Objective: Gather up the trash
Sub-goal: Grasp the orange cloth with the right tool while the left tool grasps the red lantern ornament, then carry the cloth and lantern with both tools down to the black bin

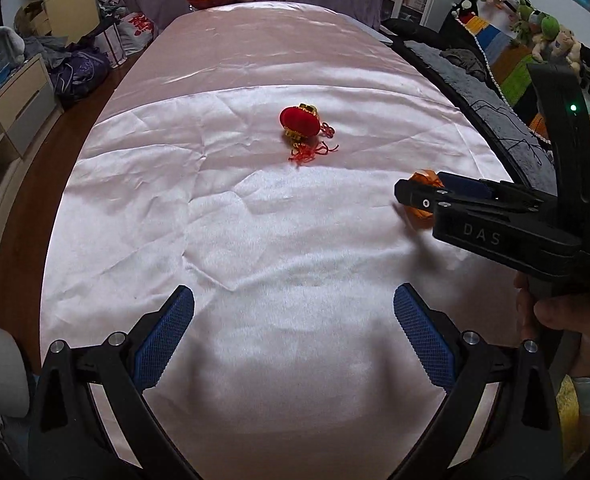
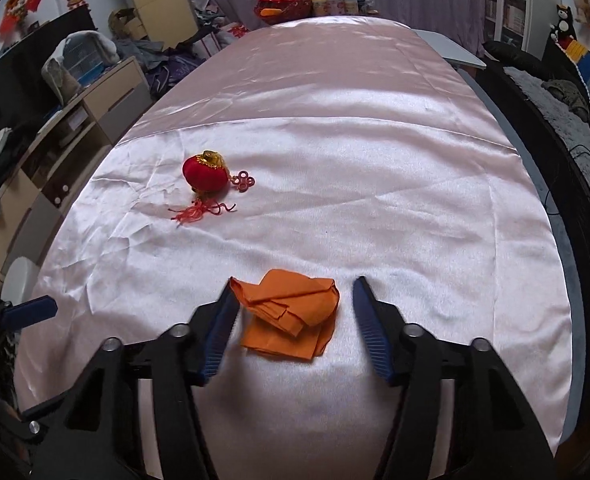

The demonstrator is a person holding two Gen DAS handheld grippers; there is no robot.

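Orange paper lay between the right tool's unclosed pads; closing could pinch the satin cloth. Left tool stood open, empty.

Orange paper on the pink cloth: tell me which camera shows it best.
The right wrist view. There the crumpled orange paper lies fully in sight on the cloth, between the fingers of the right hand-held gripper, with its folds visible. The left wrist view shows only slivers of it behind that gripper's fingers.
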